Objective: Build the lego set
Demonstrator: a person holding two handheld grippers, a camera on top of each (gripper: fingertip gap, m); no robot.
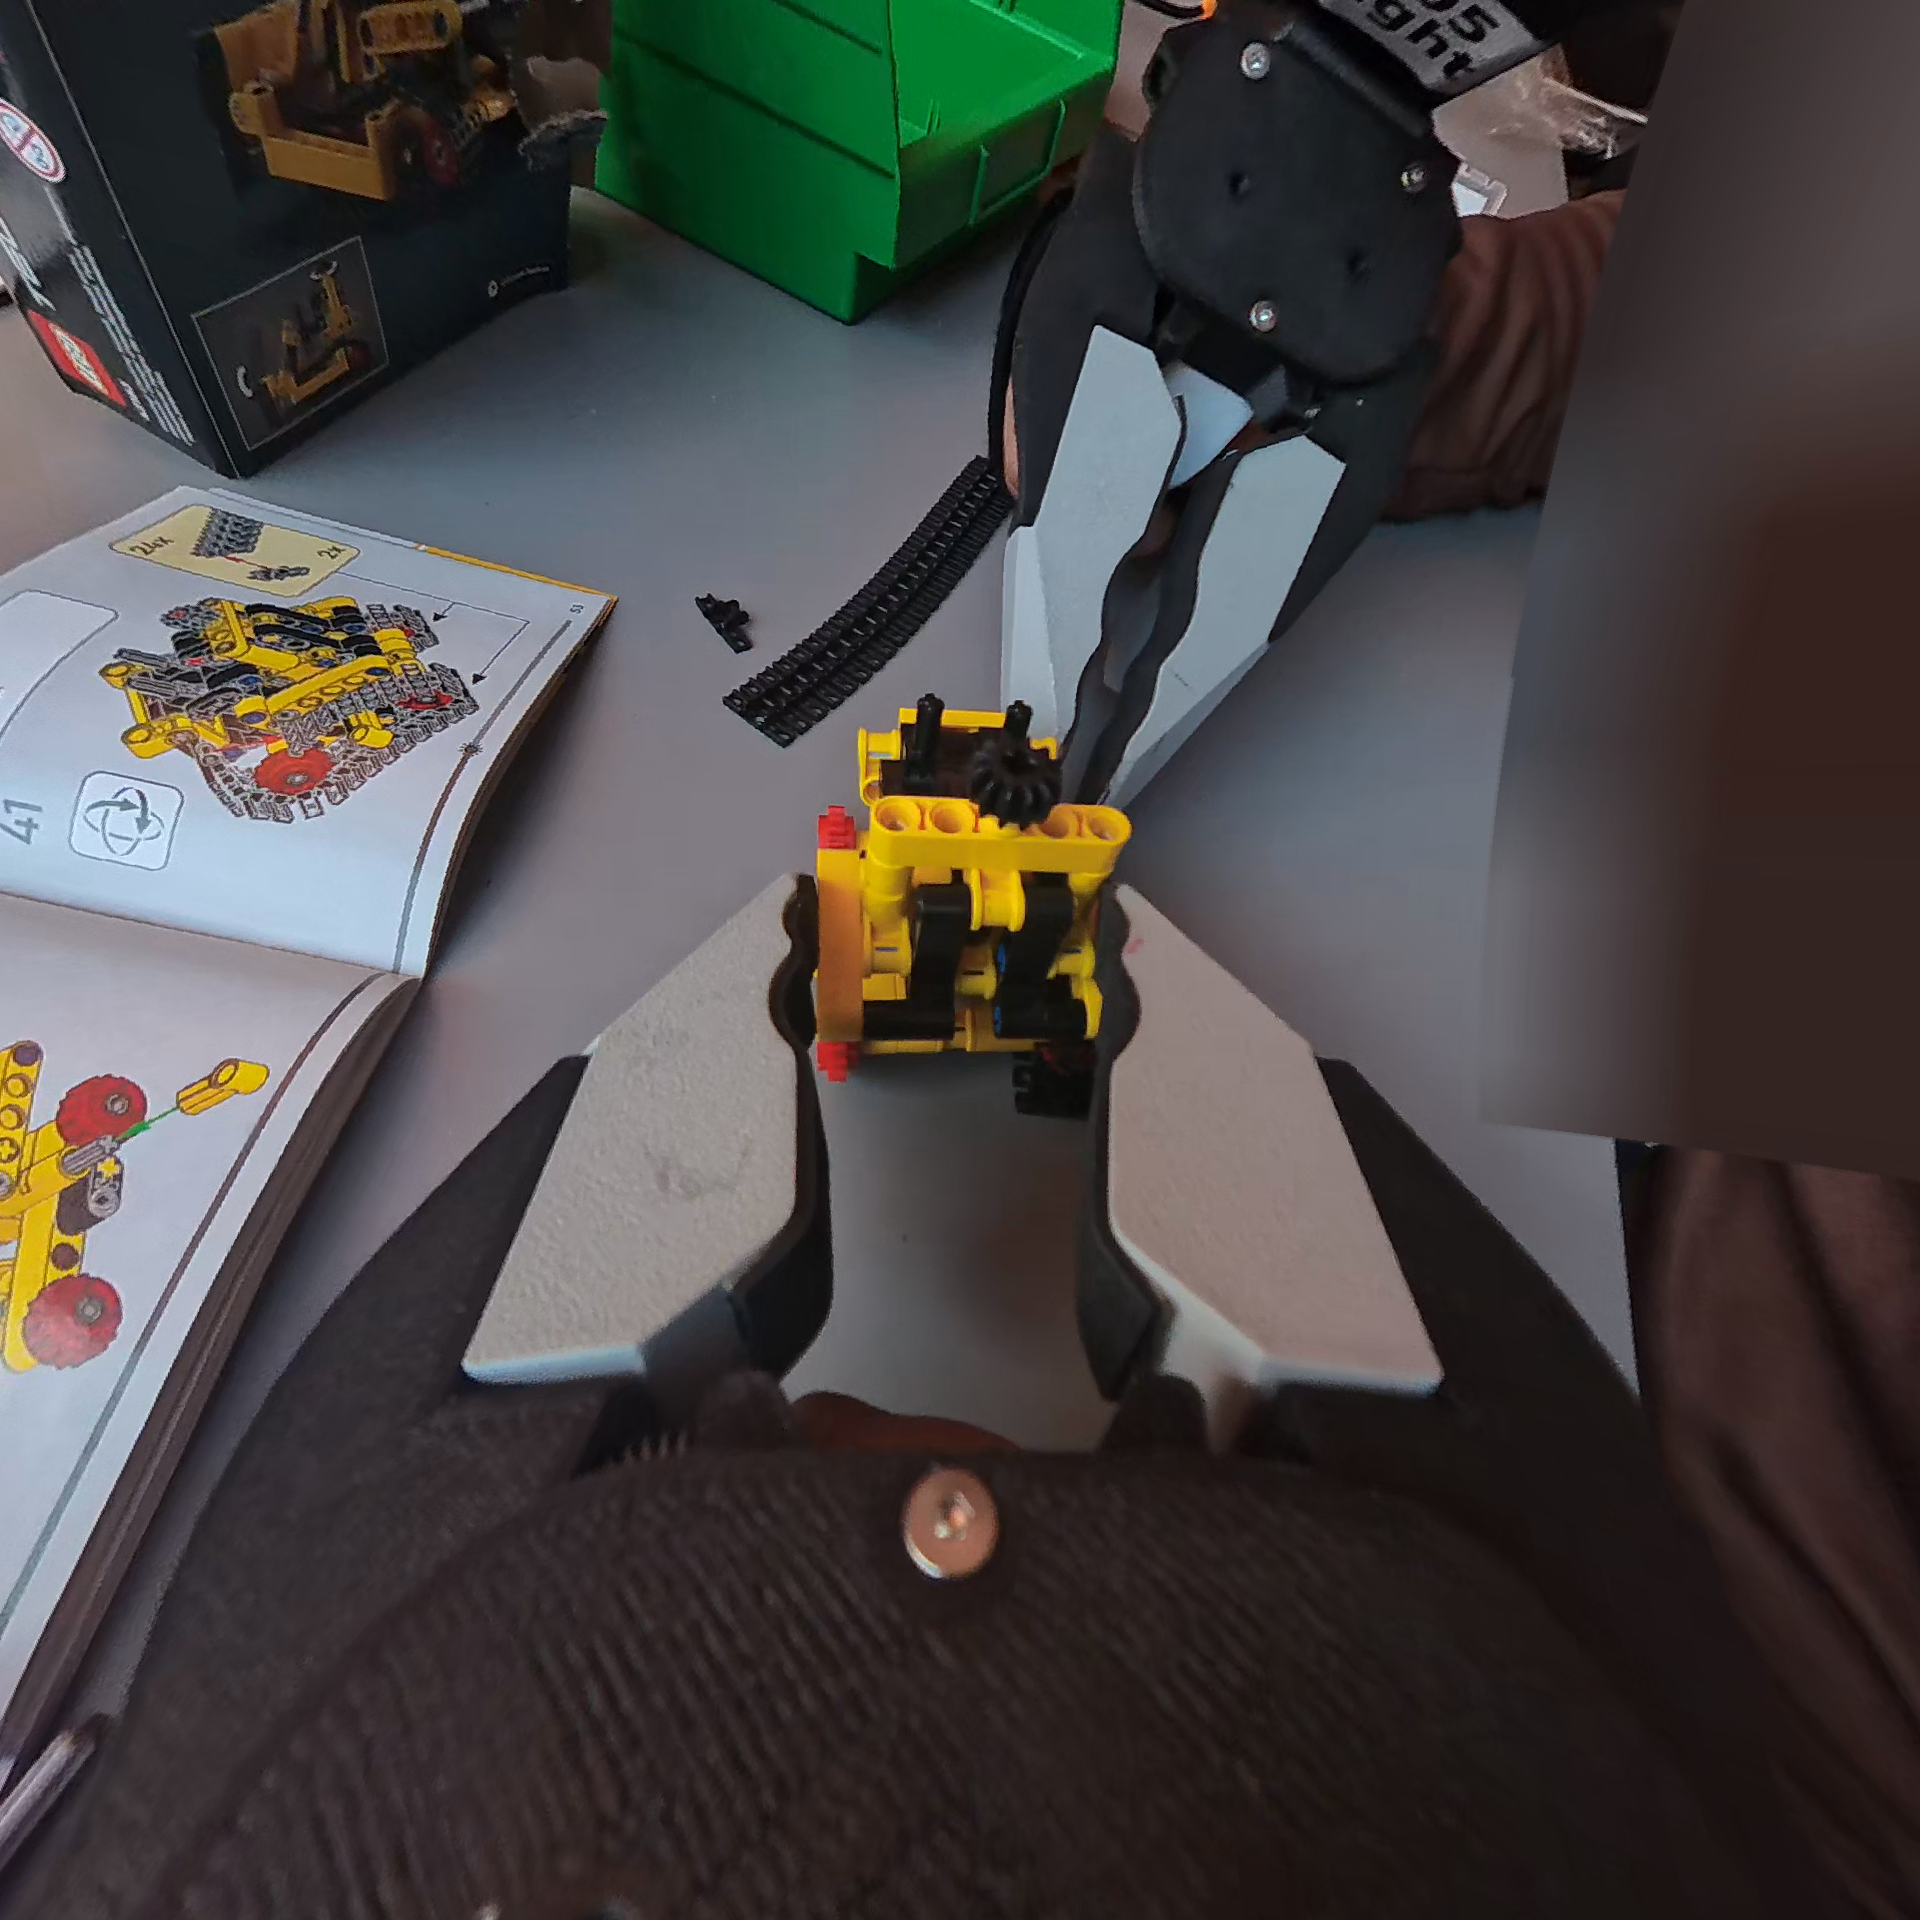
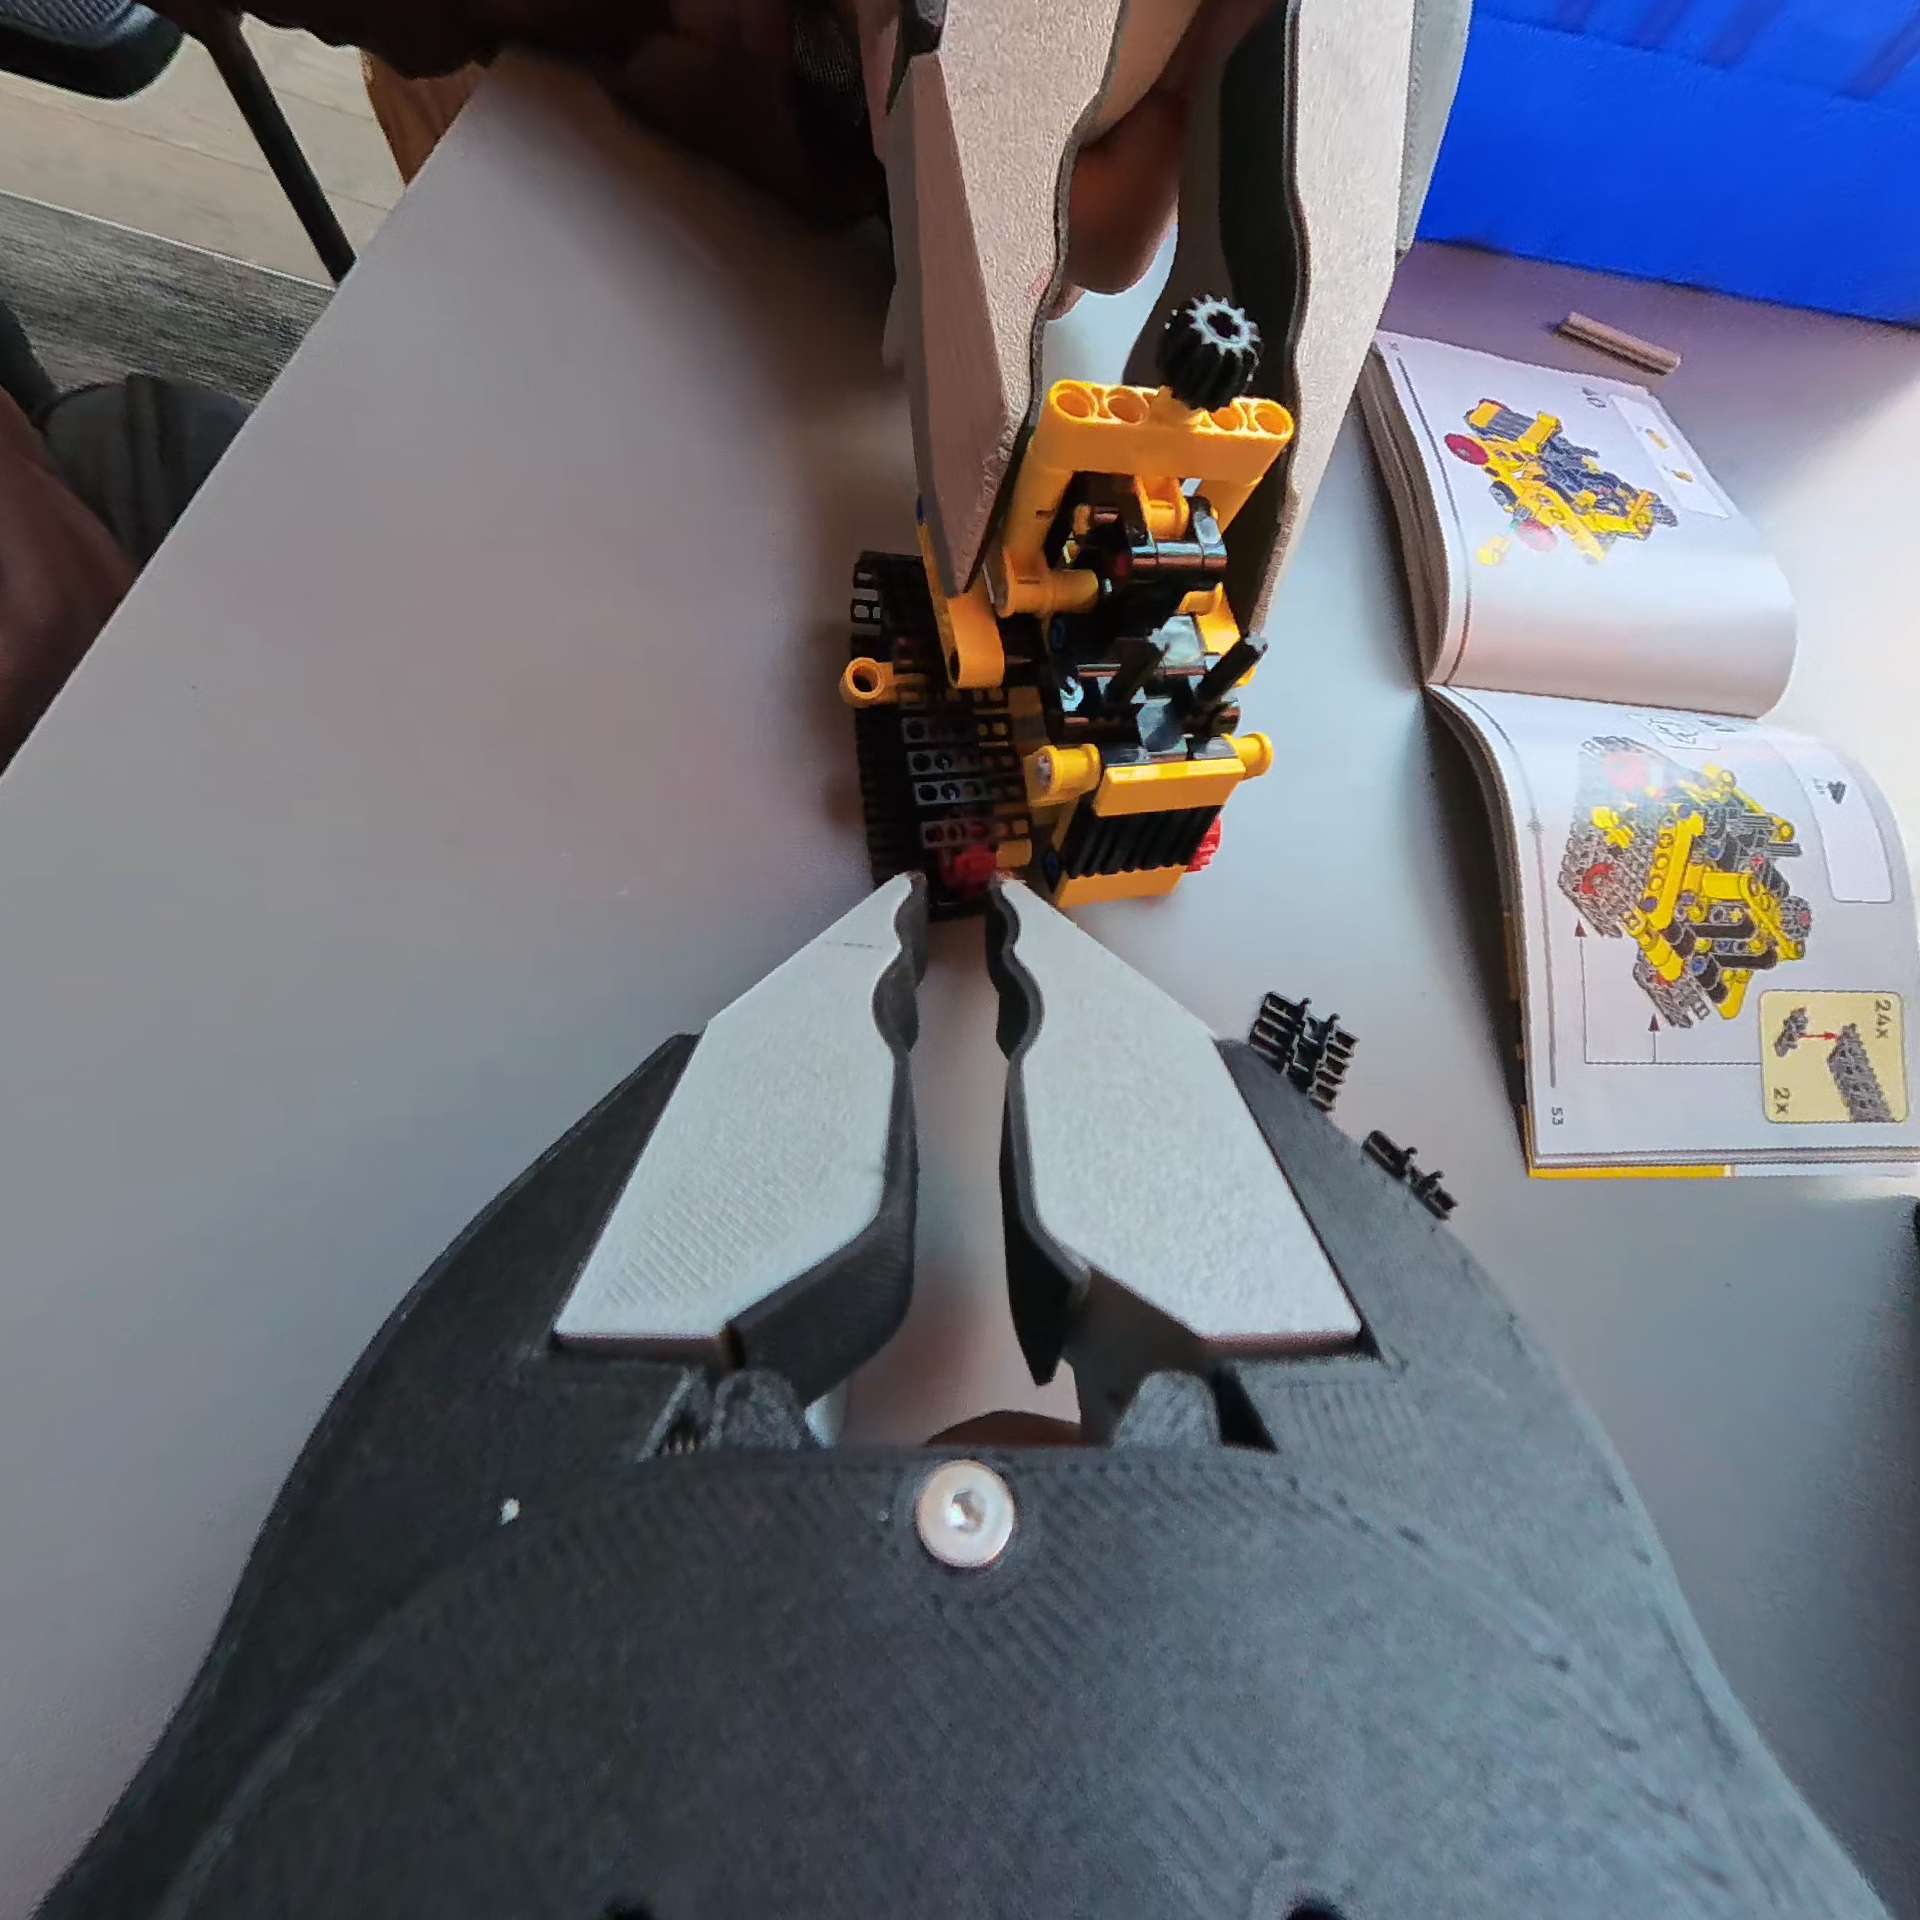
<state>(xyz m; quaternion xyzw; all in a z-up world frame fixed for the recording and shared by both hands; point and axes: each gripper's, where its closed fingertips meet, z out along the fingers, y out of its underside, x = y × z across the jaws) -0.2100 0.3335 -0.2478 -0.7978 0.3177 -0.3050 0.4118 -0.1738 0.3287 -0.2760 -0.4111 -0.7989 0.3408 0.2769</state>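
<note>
A yellow and black lego vehicle (image 1: 966, 935) stands on the grey table (image 1: 623, 436). My left gripper (image 1: 956, 925) is shut on its sides and holds it upright. In the right wrist view the vehicle (image 2: 1122, 582) sits between the left gripper's fingers (image 2: 977, 343). A black track (image 2: 914, 748) lies along one side of the vehicle. My right gripper (image 2: 958, 896) is almost closed, its tips pinching the near end of that track by a red part. It also shows in the left wrist view (image 1: 1091, 774), behind the vehicle.
An open instruction booklet (image 1: 260, 727) (image 2: 1662, 831) lies beside the vehicle. A loose black track strip (image 1: 873, 613) and single links (image 1: 724, 621) (image 2: 1304, 1044) lie nearby. The set's box (image 1: 260, 208) and a green bin (image 1: 852, 145) stand at the back. A blue bin (image 2: 1683, 145) is beyond the booklet. One gripper's finger ends stand about 5 centimetres off the other's.
</note>
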